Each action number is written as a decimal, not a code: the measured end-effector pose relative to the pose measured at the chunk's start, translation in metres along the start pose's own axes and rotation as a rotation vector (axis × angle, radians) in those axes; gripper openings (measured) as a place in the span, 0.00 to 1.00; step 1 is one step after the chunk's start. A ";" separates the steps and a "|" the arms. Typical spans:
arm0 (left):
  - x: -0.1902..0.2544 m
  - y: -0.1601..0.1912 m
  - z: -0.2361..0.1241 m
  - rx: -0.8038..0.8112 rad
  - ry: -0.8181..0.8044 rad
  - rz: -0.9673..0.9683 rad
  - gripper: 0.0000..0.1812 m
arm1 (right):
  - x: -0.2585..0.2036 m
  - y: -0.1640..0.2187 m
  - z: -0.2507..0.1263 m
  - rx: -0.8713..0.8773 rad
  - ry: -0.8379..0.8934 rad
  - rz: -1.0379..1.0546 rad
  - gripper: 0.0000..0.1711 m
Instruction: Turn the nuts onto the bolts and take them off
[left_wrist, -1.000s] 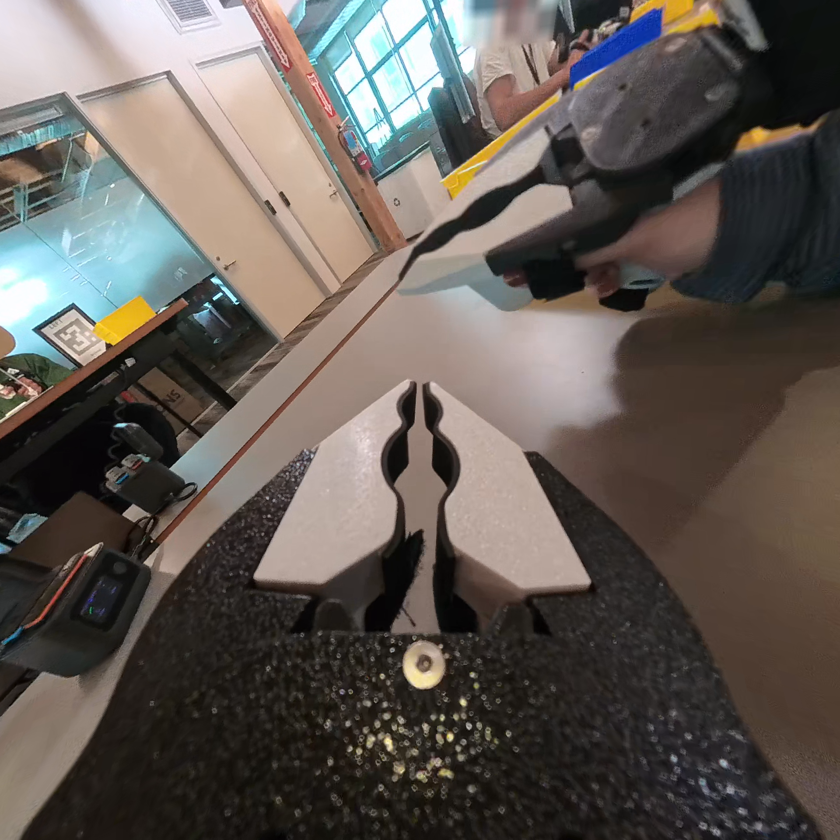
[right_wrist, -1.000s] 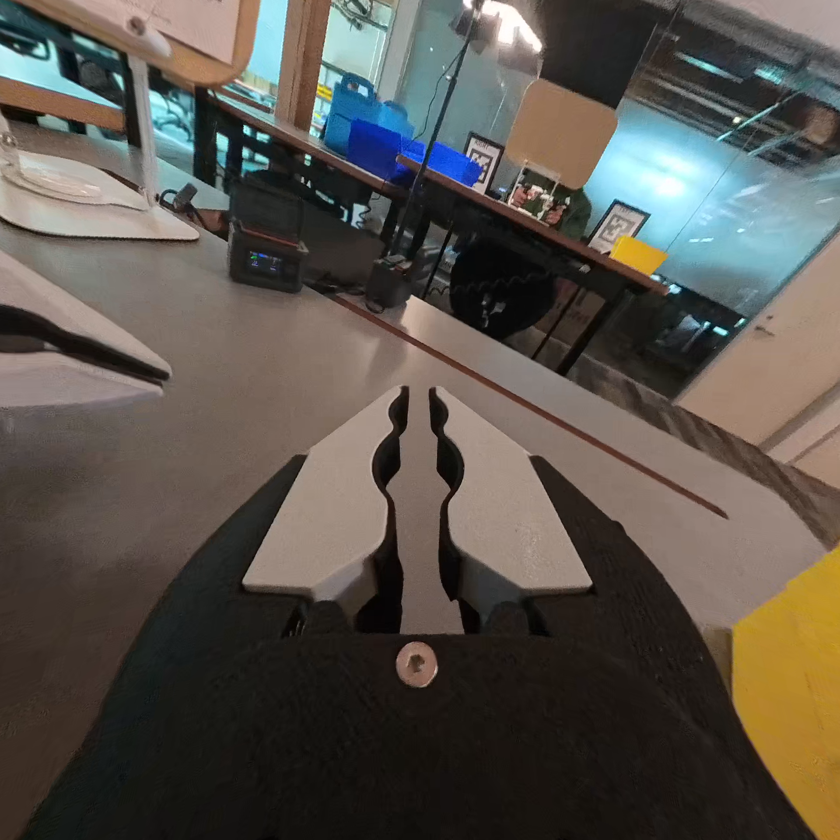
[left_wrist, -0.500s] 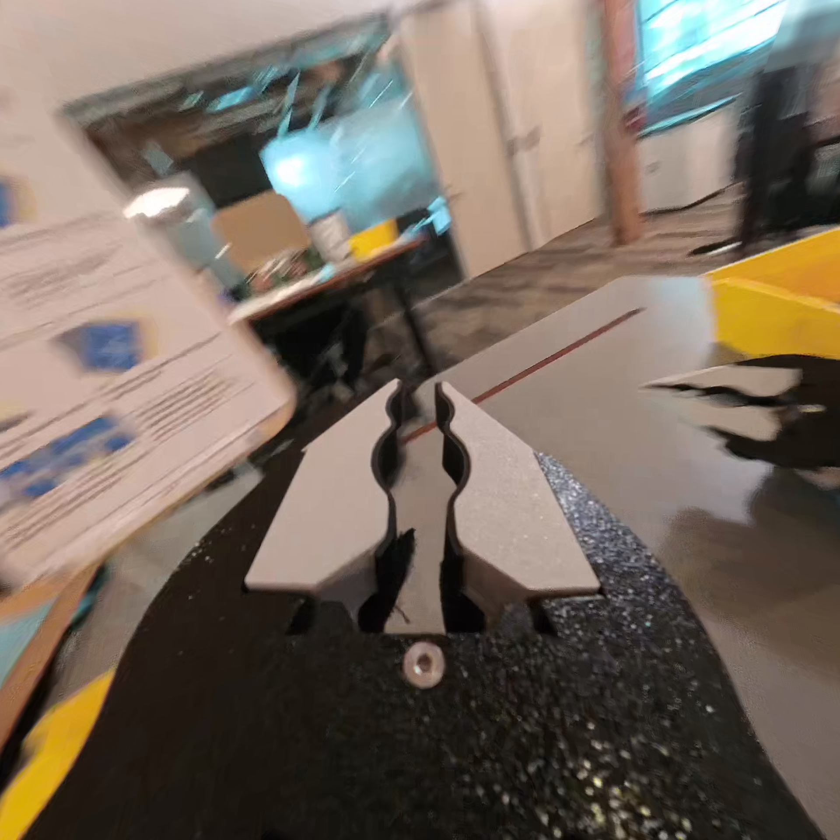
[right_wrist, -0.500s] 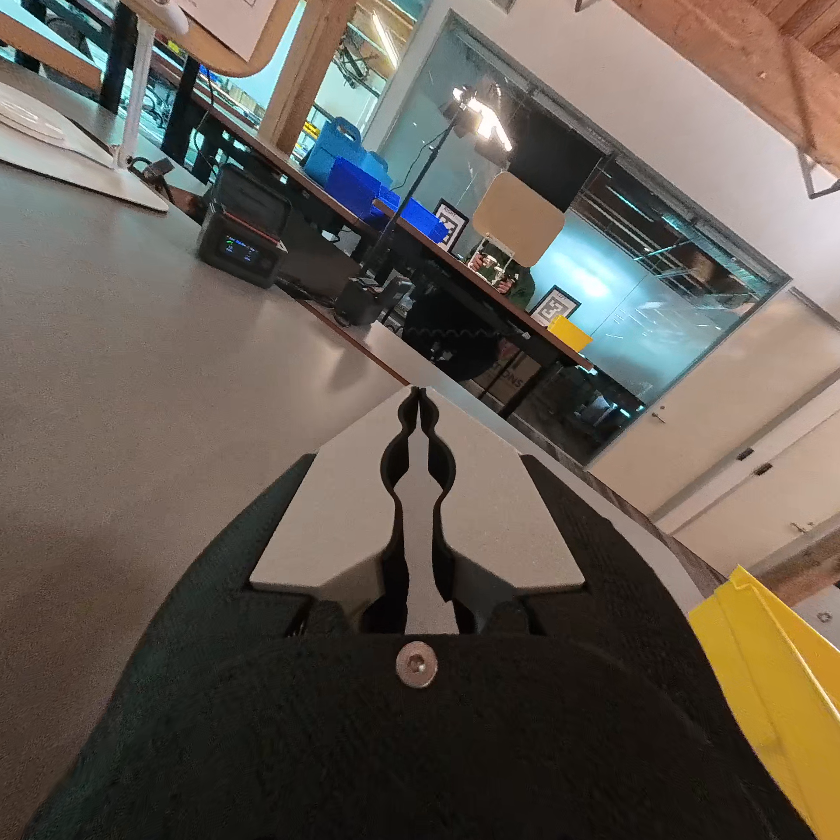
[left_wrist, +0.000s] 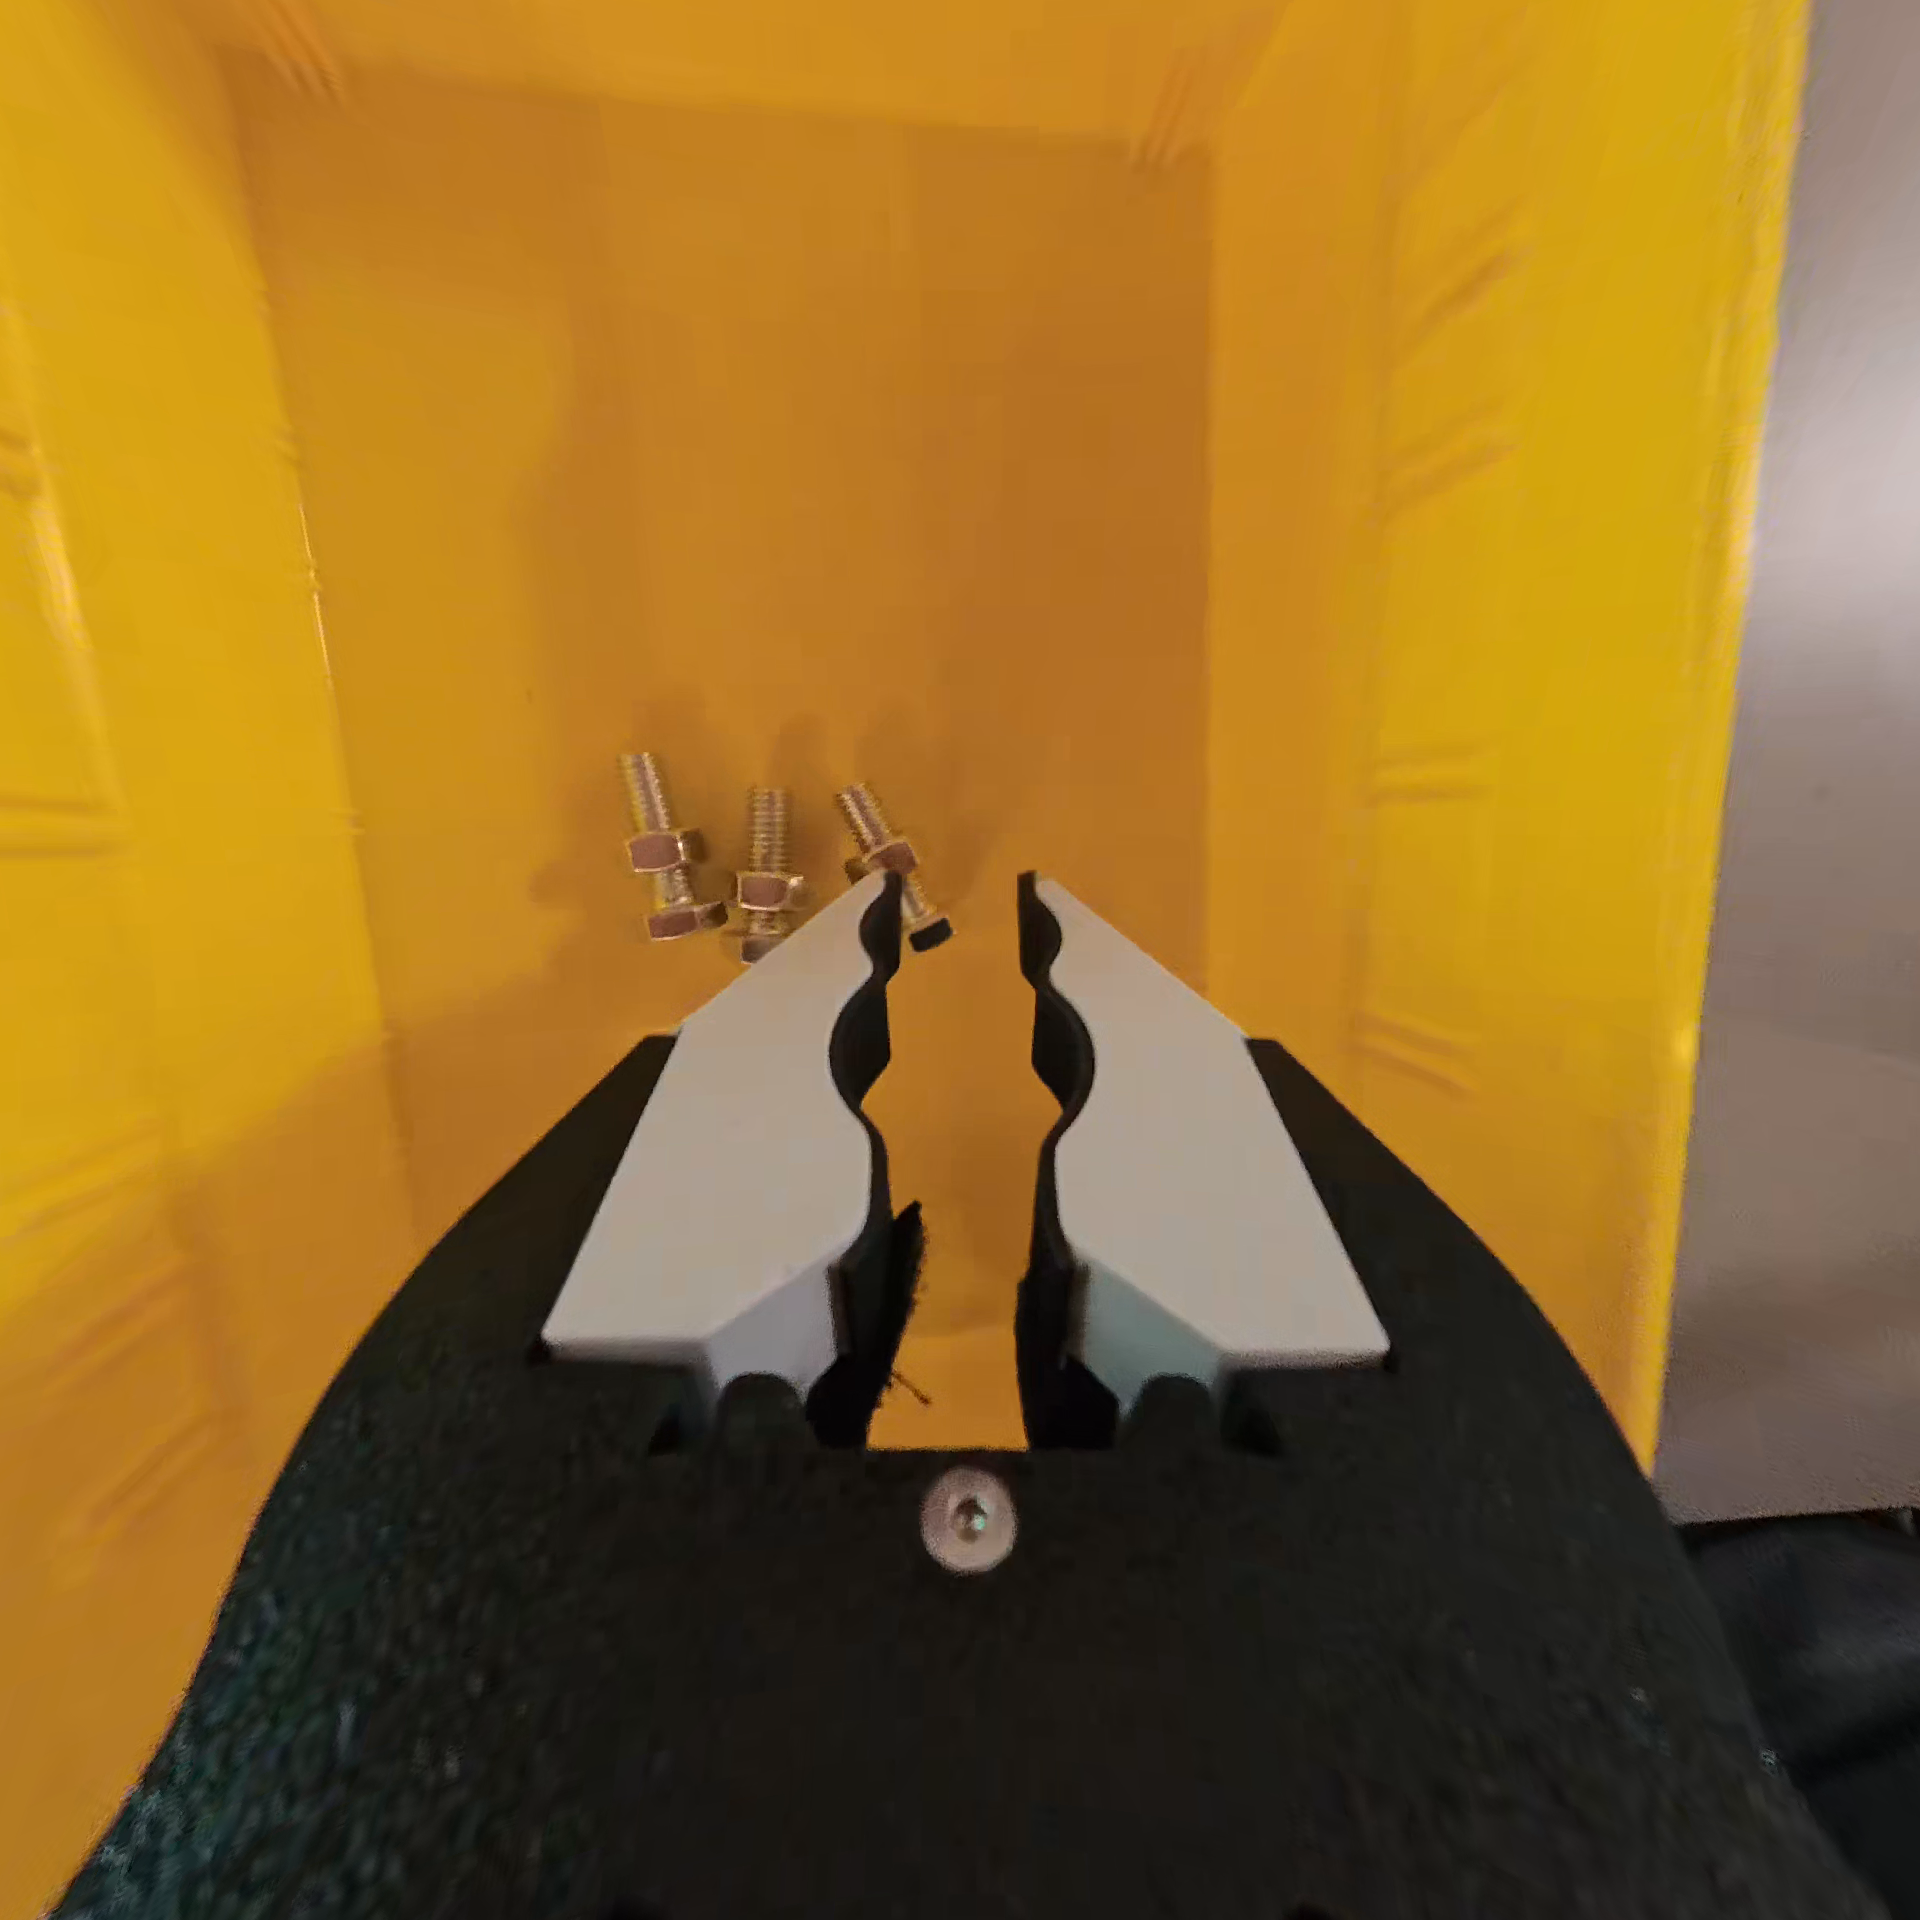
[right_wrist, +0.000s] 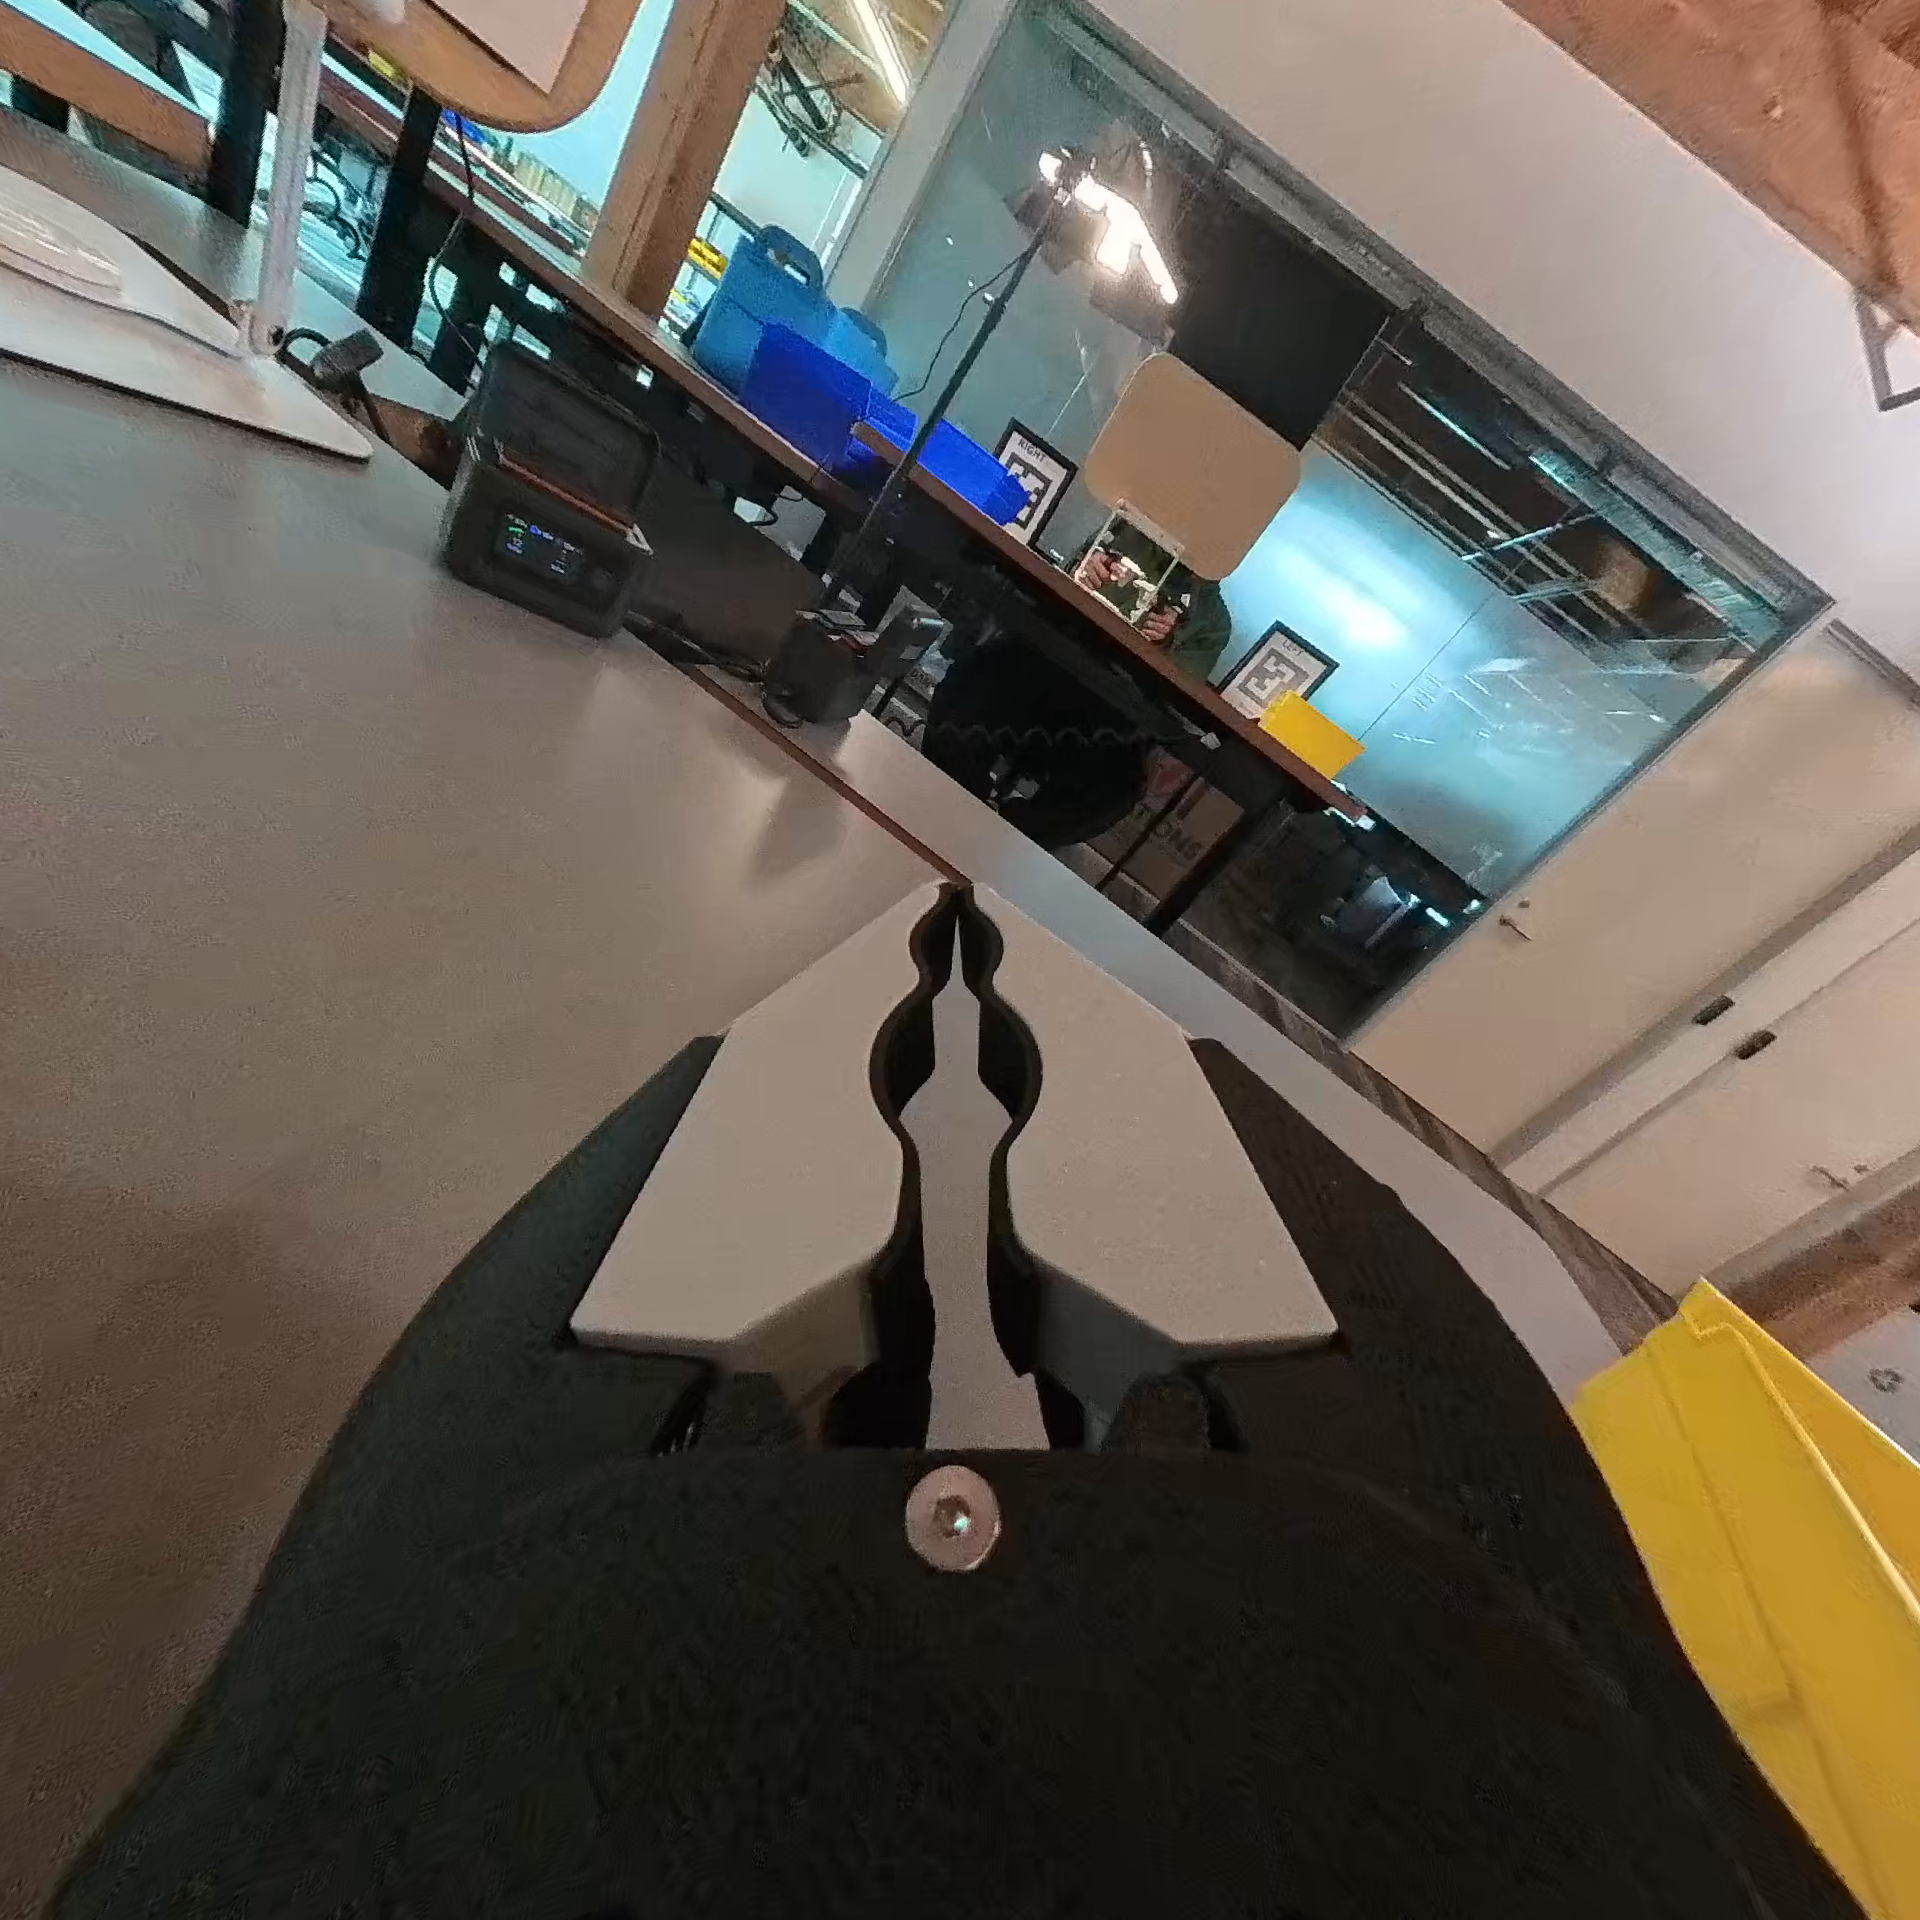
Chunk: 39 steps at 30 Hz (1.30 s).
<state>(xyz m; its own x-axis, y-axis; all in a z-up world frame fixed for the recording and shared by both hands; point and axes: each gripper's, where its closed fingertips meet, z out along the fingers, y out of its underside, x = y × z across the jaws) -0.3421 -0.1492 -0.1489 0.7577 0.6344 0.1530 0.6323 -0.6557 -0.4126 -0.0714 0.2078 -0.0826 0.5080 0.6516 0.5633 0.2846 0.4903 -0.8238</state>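
Three brass-coloured bolts with nuts on them lie on the floor of a yellow bin (left_wrist: 1455, 623) in the left wrist view: a left bolt (left_wrist: 657, 852), a middle bolt (left_wrist: 767, 878) and a right bolt (left_wrist: 883, 847). My left gripper (left_wrist: 956, 883) is open and empty inside the bin. Its left fingertip covers part of the right bolt. My right gripper (right_wrist: 957, 896) is shut and empty, low over the grey table (right_wrist: 312, 831). No bolts or nuts show in the right wrist view.
The bin's yellow walls stand close on both sides of the left gripper. A yellow bin (right_wrist: 1766, 1558) edge is at the right gripper's lower right. A small dark device with a lit screen (right_wrist: 545, 540) and a white stand base (right_wrist: 156, 353) sit farther out on the table. There is about 45 cm between the tips of the two grippers. The left bolt (left_wrist: 657, 852) is closer to my left gripper, around 5 cm from its tips; the right tips are 50 cm off.
My left gripper has swung from over the table into the yellow bin and opened wider. My right gripper has closed its small gap and tilted upward.
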 end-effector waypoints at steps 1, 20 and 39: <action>-0.001 0.001 0.002 -0.003 0.001 -0.009 0.11 | 0.000 0.000 0.000 -0.001 -0.002 -0.002 0.00; -0.013 -0.012 -0.001 0.068 -0.132 0.093 0.04 | -0.006 -0.004 0.000 0.020 -0.033 -0.001 0.00; 0.357 -0.084 0.033 1.148 0.152 1.122 0.04 | 0.008 -0.015 -0.005 0.122 -0.026 0.159 0.00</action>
<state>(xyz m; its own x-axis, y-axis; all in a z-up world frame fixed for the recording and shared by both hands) -0.1303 0.1464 -0.0894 0.7843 -0.0202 -0.6201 -0.6201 -0.0563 -0.7825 -0.0675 0.2026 -0.0663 0.5172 0.7404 0.4293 0.1007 0.4455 -0.8896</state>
